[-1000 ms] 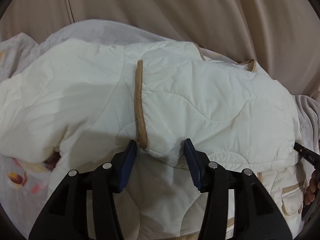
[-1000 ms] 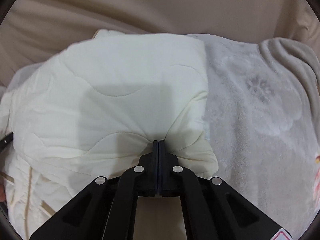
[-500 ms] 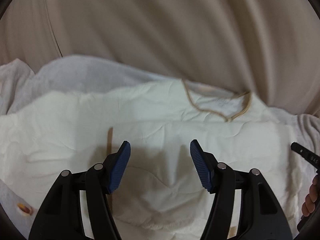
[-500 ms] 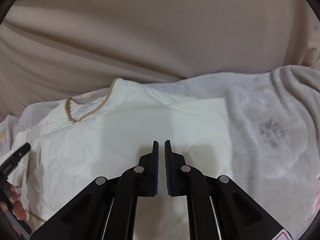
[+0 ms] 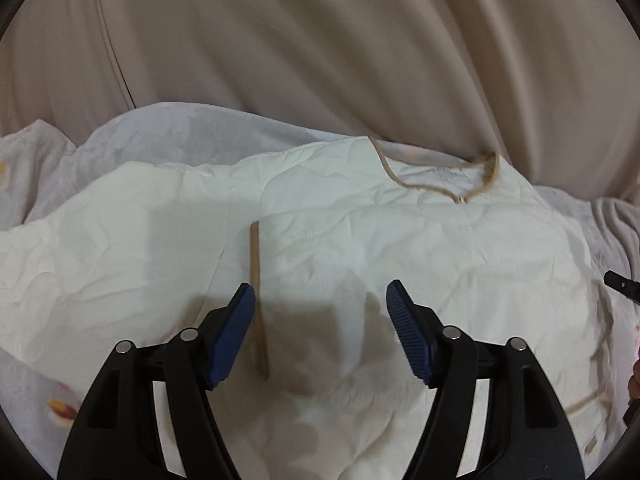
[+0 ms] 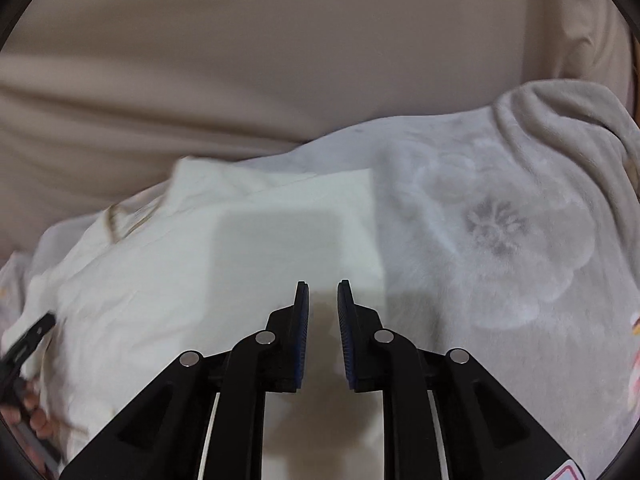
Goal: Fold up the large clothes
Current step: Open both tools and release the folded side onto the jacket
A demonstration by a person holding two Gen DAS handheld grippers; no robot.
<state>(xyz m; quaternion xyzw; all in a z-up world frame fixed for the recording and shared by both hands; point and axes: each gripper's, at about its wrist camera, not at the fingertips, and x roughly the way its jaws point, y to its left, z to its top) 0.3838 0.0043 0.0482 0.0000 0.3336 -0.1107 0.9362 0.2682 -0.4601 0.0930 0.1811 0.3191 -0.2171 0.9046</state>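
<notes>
With the fold laid, both my left fingers (image 5: 320,332) and right fingers (image 6: 323,332) have just been opening, empty, above the cream jacket (image 5: 400,248).

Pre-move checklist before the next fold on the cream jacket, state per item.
1. Left gripper clear of fabric: ok, jaws have just been opening, nothing between them.
2. Right gripper released: ok, jaws have just been opening, the narrow gap is empty.
3. Cream jacket resting on the grey blanket: ok.
4. Tan neckline trim visible at the far edge: ok.
5. Right edge of the fold straight: ok in the right wrist view.
6. Near hem aligned: cannot tell, hidden behind both grippers.
</notes>
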